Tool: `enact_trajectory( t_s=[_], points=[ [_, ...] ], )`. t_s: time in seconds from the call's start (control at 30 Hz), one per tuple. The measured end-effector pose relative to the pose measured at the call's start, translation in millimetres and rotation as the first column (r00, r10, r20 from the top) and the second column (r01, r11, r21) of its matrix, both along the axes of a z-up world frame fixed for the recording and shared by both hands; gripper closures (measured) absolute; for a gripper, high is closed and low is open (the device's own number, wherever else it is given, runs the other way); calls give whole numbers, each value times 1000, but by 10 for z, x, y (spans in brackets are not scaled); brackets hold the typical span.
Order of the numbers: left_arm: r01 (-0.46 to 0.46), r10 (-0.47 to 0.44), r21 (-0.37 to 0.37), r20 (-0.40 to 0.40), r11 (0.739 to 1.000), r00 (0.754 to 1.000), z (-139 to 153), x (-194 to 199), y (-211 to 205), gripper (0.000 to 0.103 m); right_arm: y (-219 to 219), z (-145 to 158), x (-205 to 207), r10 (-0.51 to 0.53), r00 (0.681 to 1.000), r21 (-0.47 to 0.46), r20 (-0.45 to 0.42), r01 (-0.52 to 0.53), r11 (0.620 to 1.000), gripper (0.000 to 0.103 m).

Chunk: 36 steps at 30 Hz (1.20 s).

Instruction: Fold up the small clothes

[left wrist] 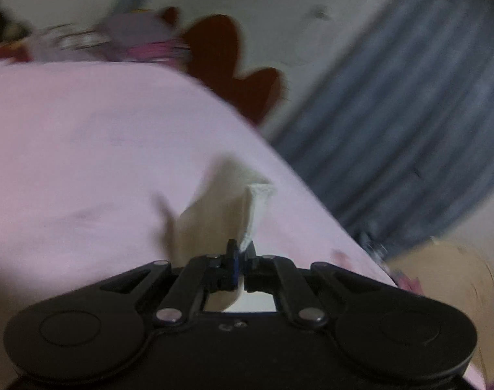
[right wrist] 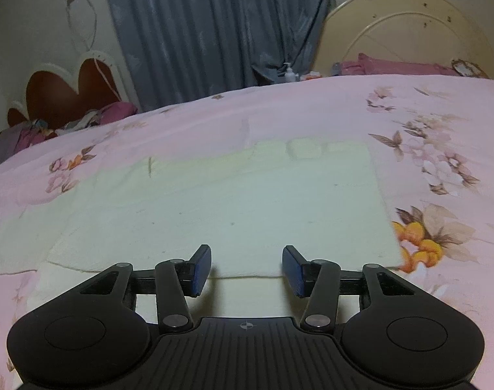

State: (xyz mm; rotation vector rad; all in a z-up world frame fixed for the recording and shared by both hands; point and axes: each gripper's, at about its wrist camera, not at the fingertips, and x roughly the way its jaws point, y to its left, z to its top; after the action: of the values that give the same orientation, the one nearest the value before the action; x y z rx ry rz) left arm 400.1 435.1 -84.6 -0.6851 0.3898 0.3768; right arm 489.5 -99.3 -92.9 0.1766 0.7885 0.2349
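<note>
Left hand-held gripper (left wrist: 241,253) pinches the cream cloth's (left wrist: 221,208) corner; right hand-held gripper (right wrist: 247,268) gapes empty above it.

My fingers (right wrist: 201,268) are matt black plastic with ribbed blue pads and dull metal rivets. The cream cloth (right wrist: 234,208) looks soft and slightly nubbly, matt. The bed sheet (right wrist: 311,104) is smooth pink printed cotton. The curtain (right wrist: 214,32) is grey-blue fabric with a faint sheen.

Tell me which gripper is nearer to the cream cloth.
Left. The left gripper is shut on a corner of the cream cloth; the right gripper hangs open just above its near edge.
</note>
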Motion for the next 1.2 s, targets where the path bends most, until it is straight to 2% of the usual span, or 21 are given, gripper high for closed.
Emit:
enact_trajectory(
  t_s=[0.07,0.17,0.3,0.43,0.5,0.63,0.8,0.83,0.87,0.9,0.97,1.0,1.03,1.07,1.13,1.17,1.2],
  points=[
    [103,-103,50,3,993,995,109,233,-330,100,-79,5,0,-11,1000,6,3,11,1000,54],
    [256,-256,116,-20,960,967,215,577,-934,100,-201,24,0,-23,1000,11,8,23,1000,54],
    [432,-424,171,-82,886,902,228,953,-1769,100,-400,52,-7,-38,999,18,18,37,999,54],
    [573,-552,207,-155,793,819,163,1175,-2522,100,-617,73,-11,-53,998,35,18,52,998,54],
    [627,-596,226,-194,745,779,30,1137,-2885,100,-726,73,-17,-61,998,40,18,60,997,54],
    [696,-650,233,-248,679,718,-108,1256,-3370,100,-930,67,-22,-73,997,55,14,72,996,54],
    [751,-692,209,-293,627,660,-311,1247,-3869,100,-1138,52,-16,-76,997,64,6,76,995,53],
    [767,-704,195,-307,612,640,-365,1272,-3957,100,-1181,52,-11,-76,997,68,2,76,995,53],
    [787,-720,171,-324,593,613,-413,1282,-4014,99,-1214,52,-5,-76,997,71,-3,76,995,53],
    [800,-732,156,-334,579,594,-460,1302,-4063,89,-1243,53,1,-75,997,76,-8,76,994,53],
    [801,-731,184,-331,570,596,-445,1256,-4128,75,-1286,65,23,-71,997,98,-13,72,993,53],
    [801,-729,197,-335,565,597,-415,1208,-4140,65,-1289,72,41,-64,998,113,-15,65,991,53],
    [797,-724,213,-336,565,603,-373,1146,-4127,59,-1276,83,66,-52,998,129,-17,54,990,53],
    [786,-714,238,-329,571,619,-318,1059,-4076,59,-1246,93,93,-41,999,140,-16,43,989,53],
    [749,-676,279,-322,601,663,-224,851,-3860,59,-1132,108,162,-12,1000,167,-17,15,986,53],
    [725,-650,290,-321,624,688,-195,796,-3764,59,-1062,109,201,4,1000,181,-21,-1,984,53],
    [685,-606,304,-320,662,728,-165,673,-3561,59,-972,104,247,26,999,199,-27,-20,980,53]
  ],
)
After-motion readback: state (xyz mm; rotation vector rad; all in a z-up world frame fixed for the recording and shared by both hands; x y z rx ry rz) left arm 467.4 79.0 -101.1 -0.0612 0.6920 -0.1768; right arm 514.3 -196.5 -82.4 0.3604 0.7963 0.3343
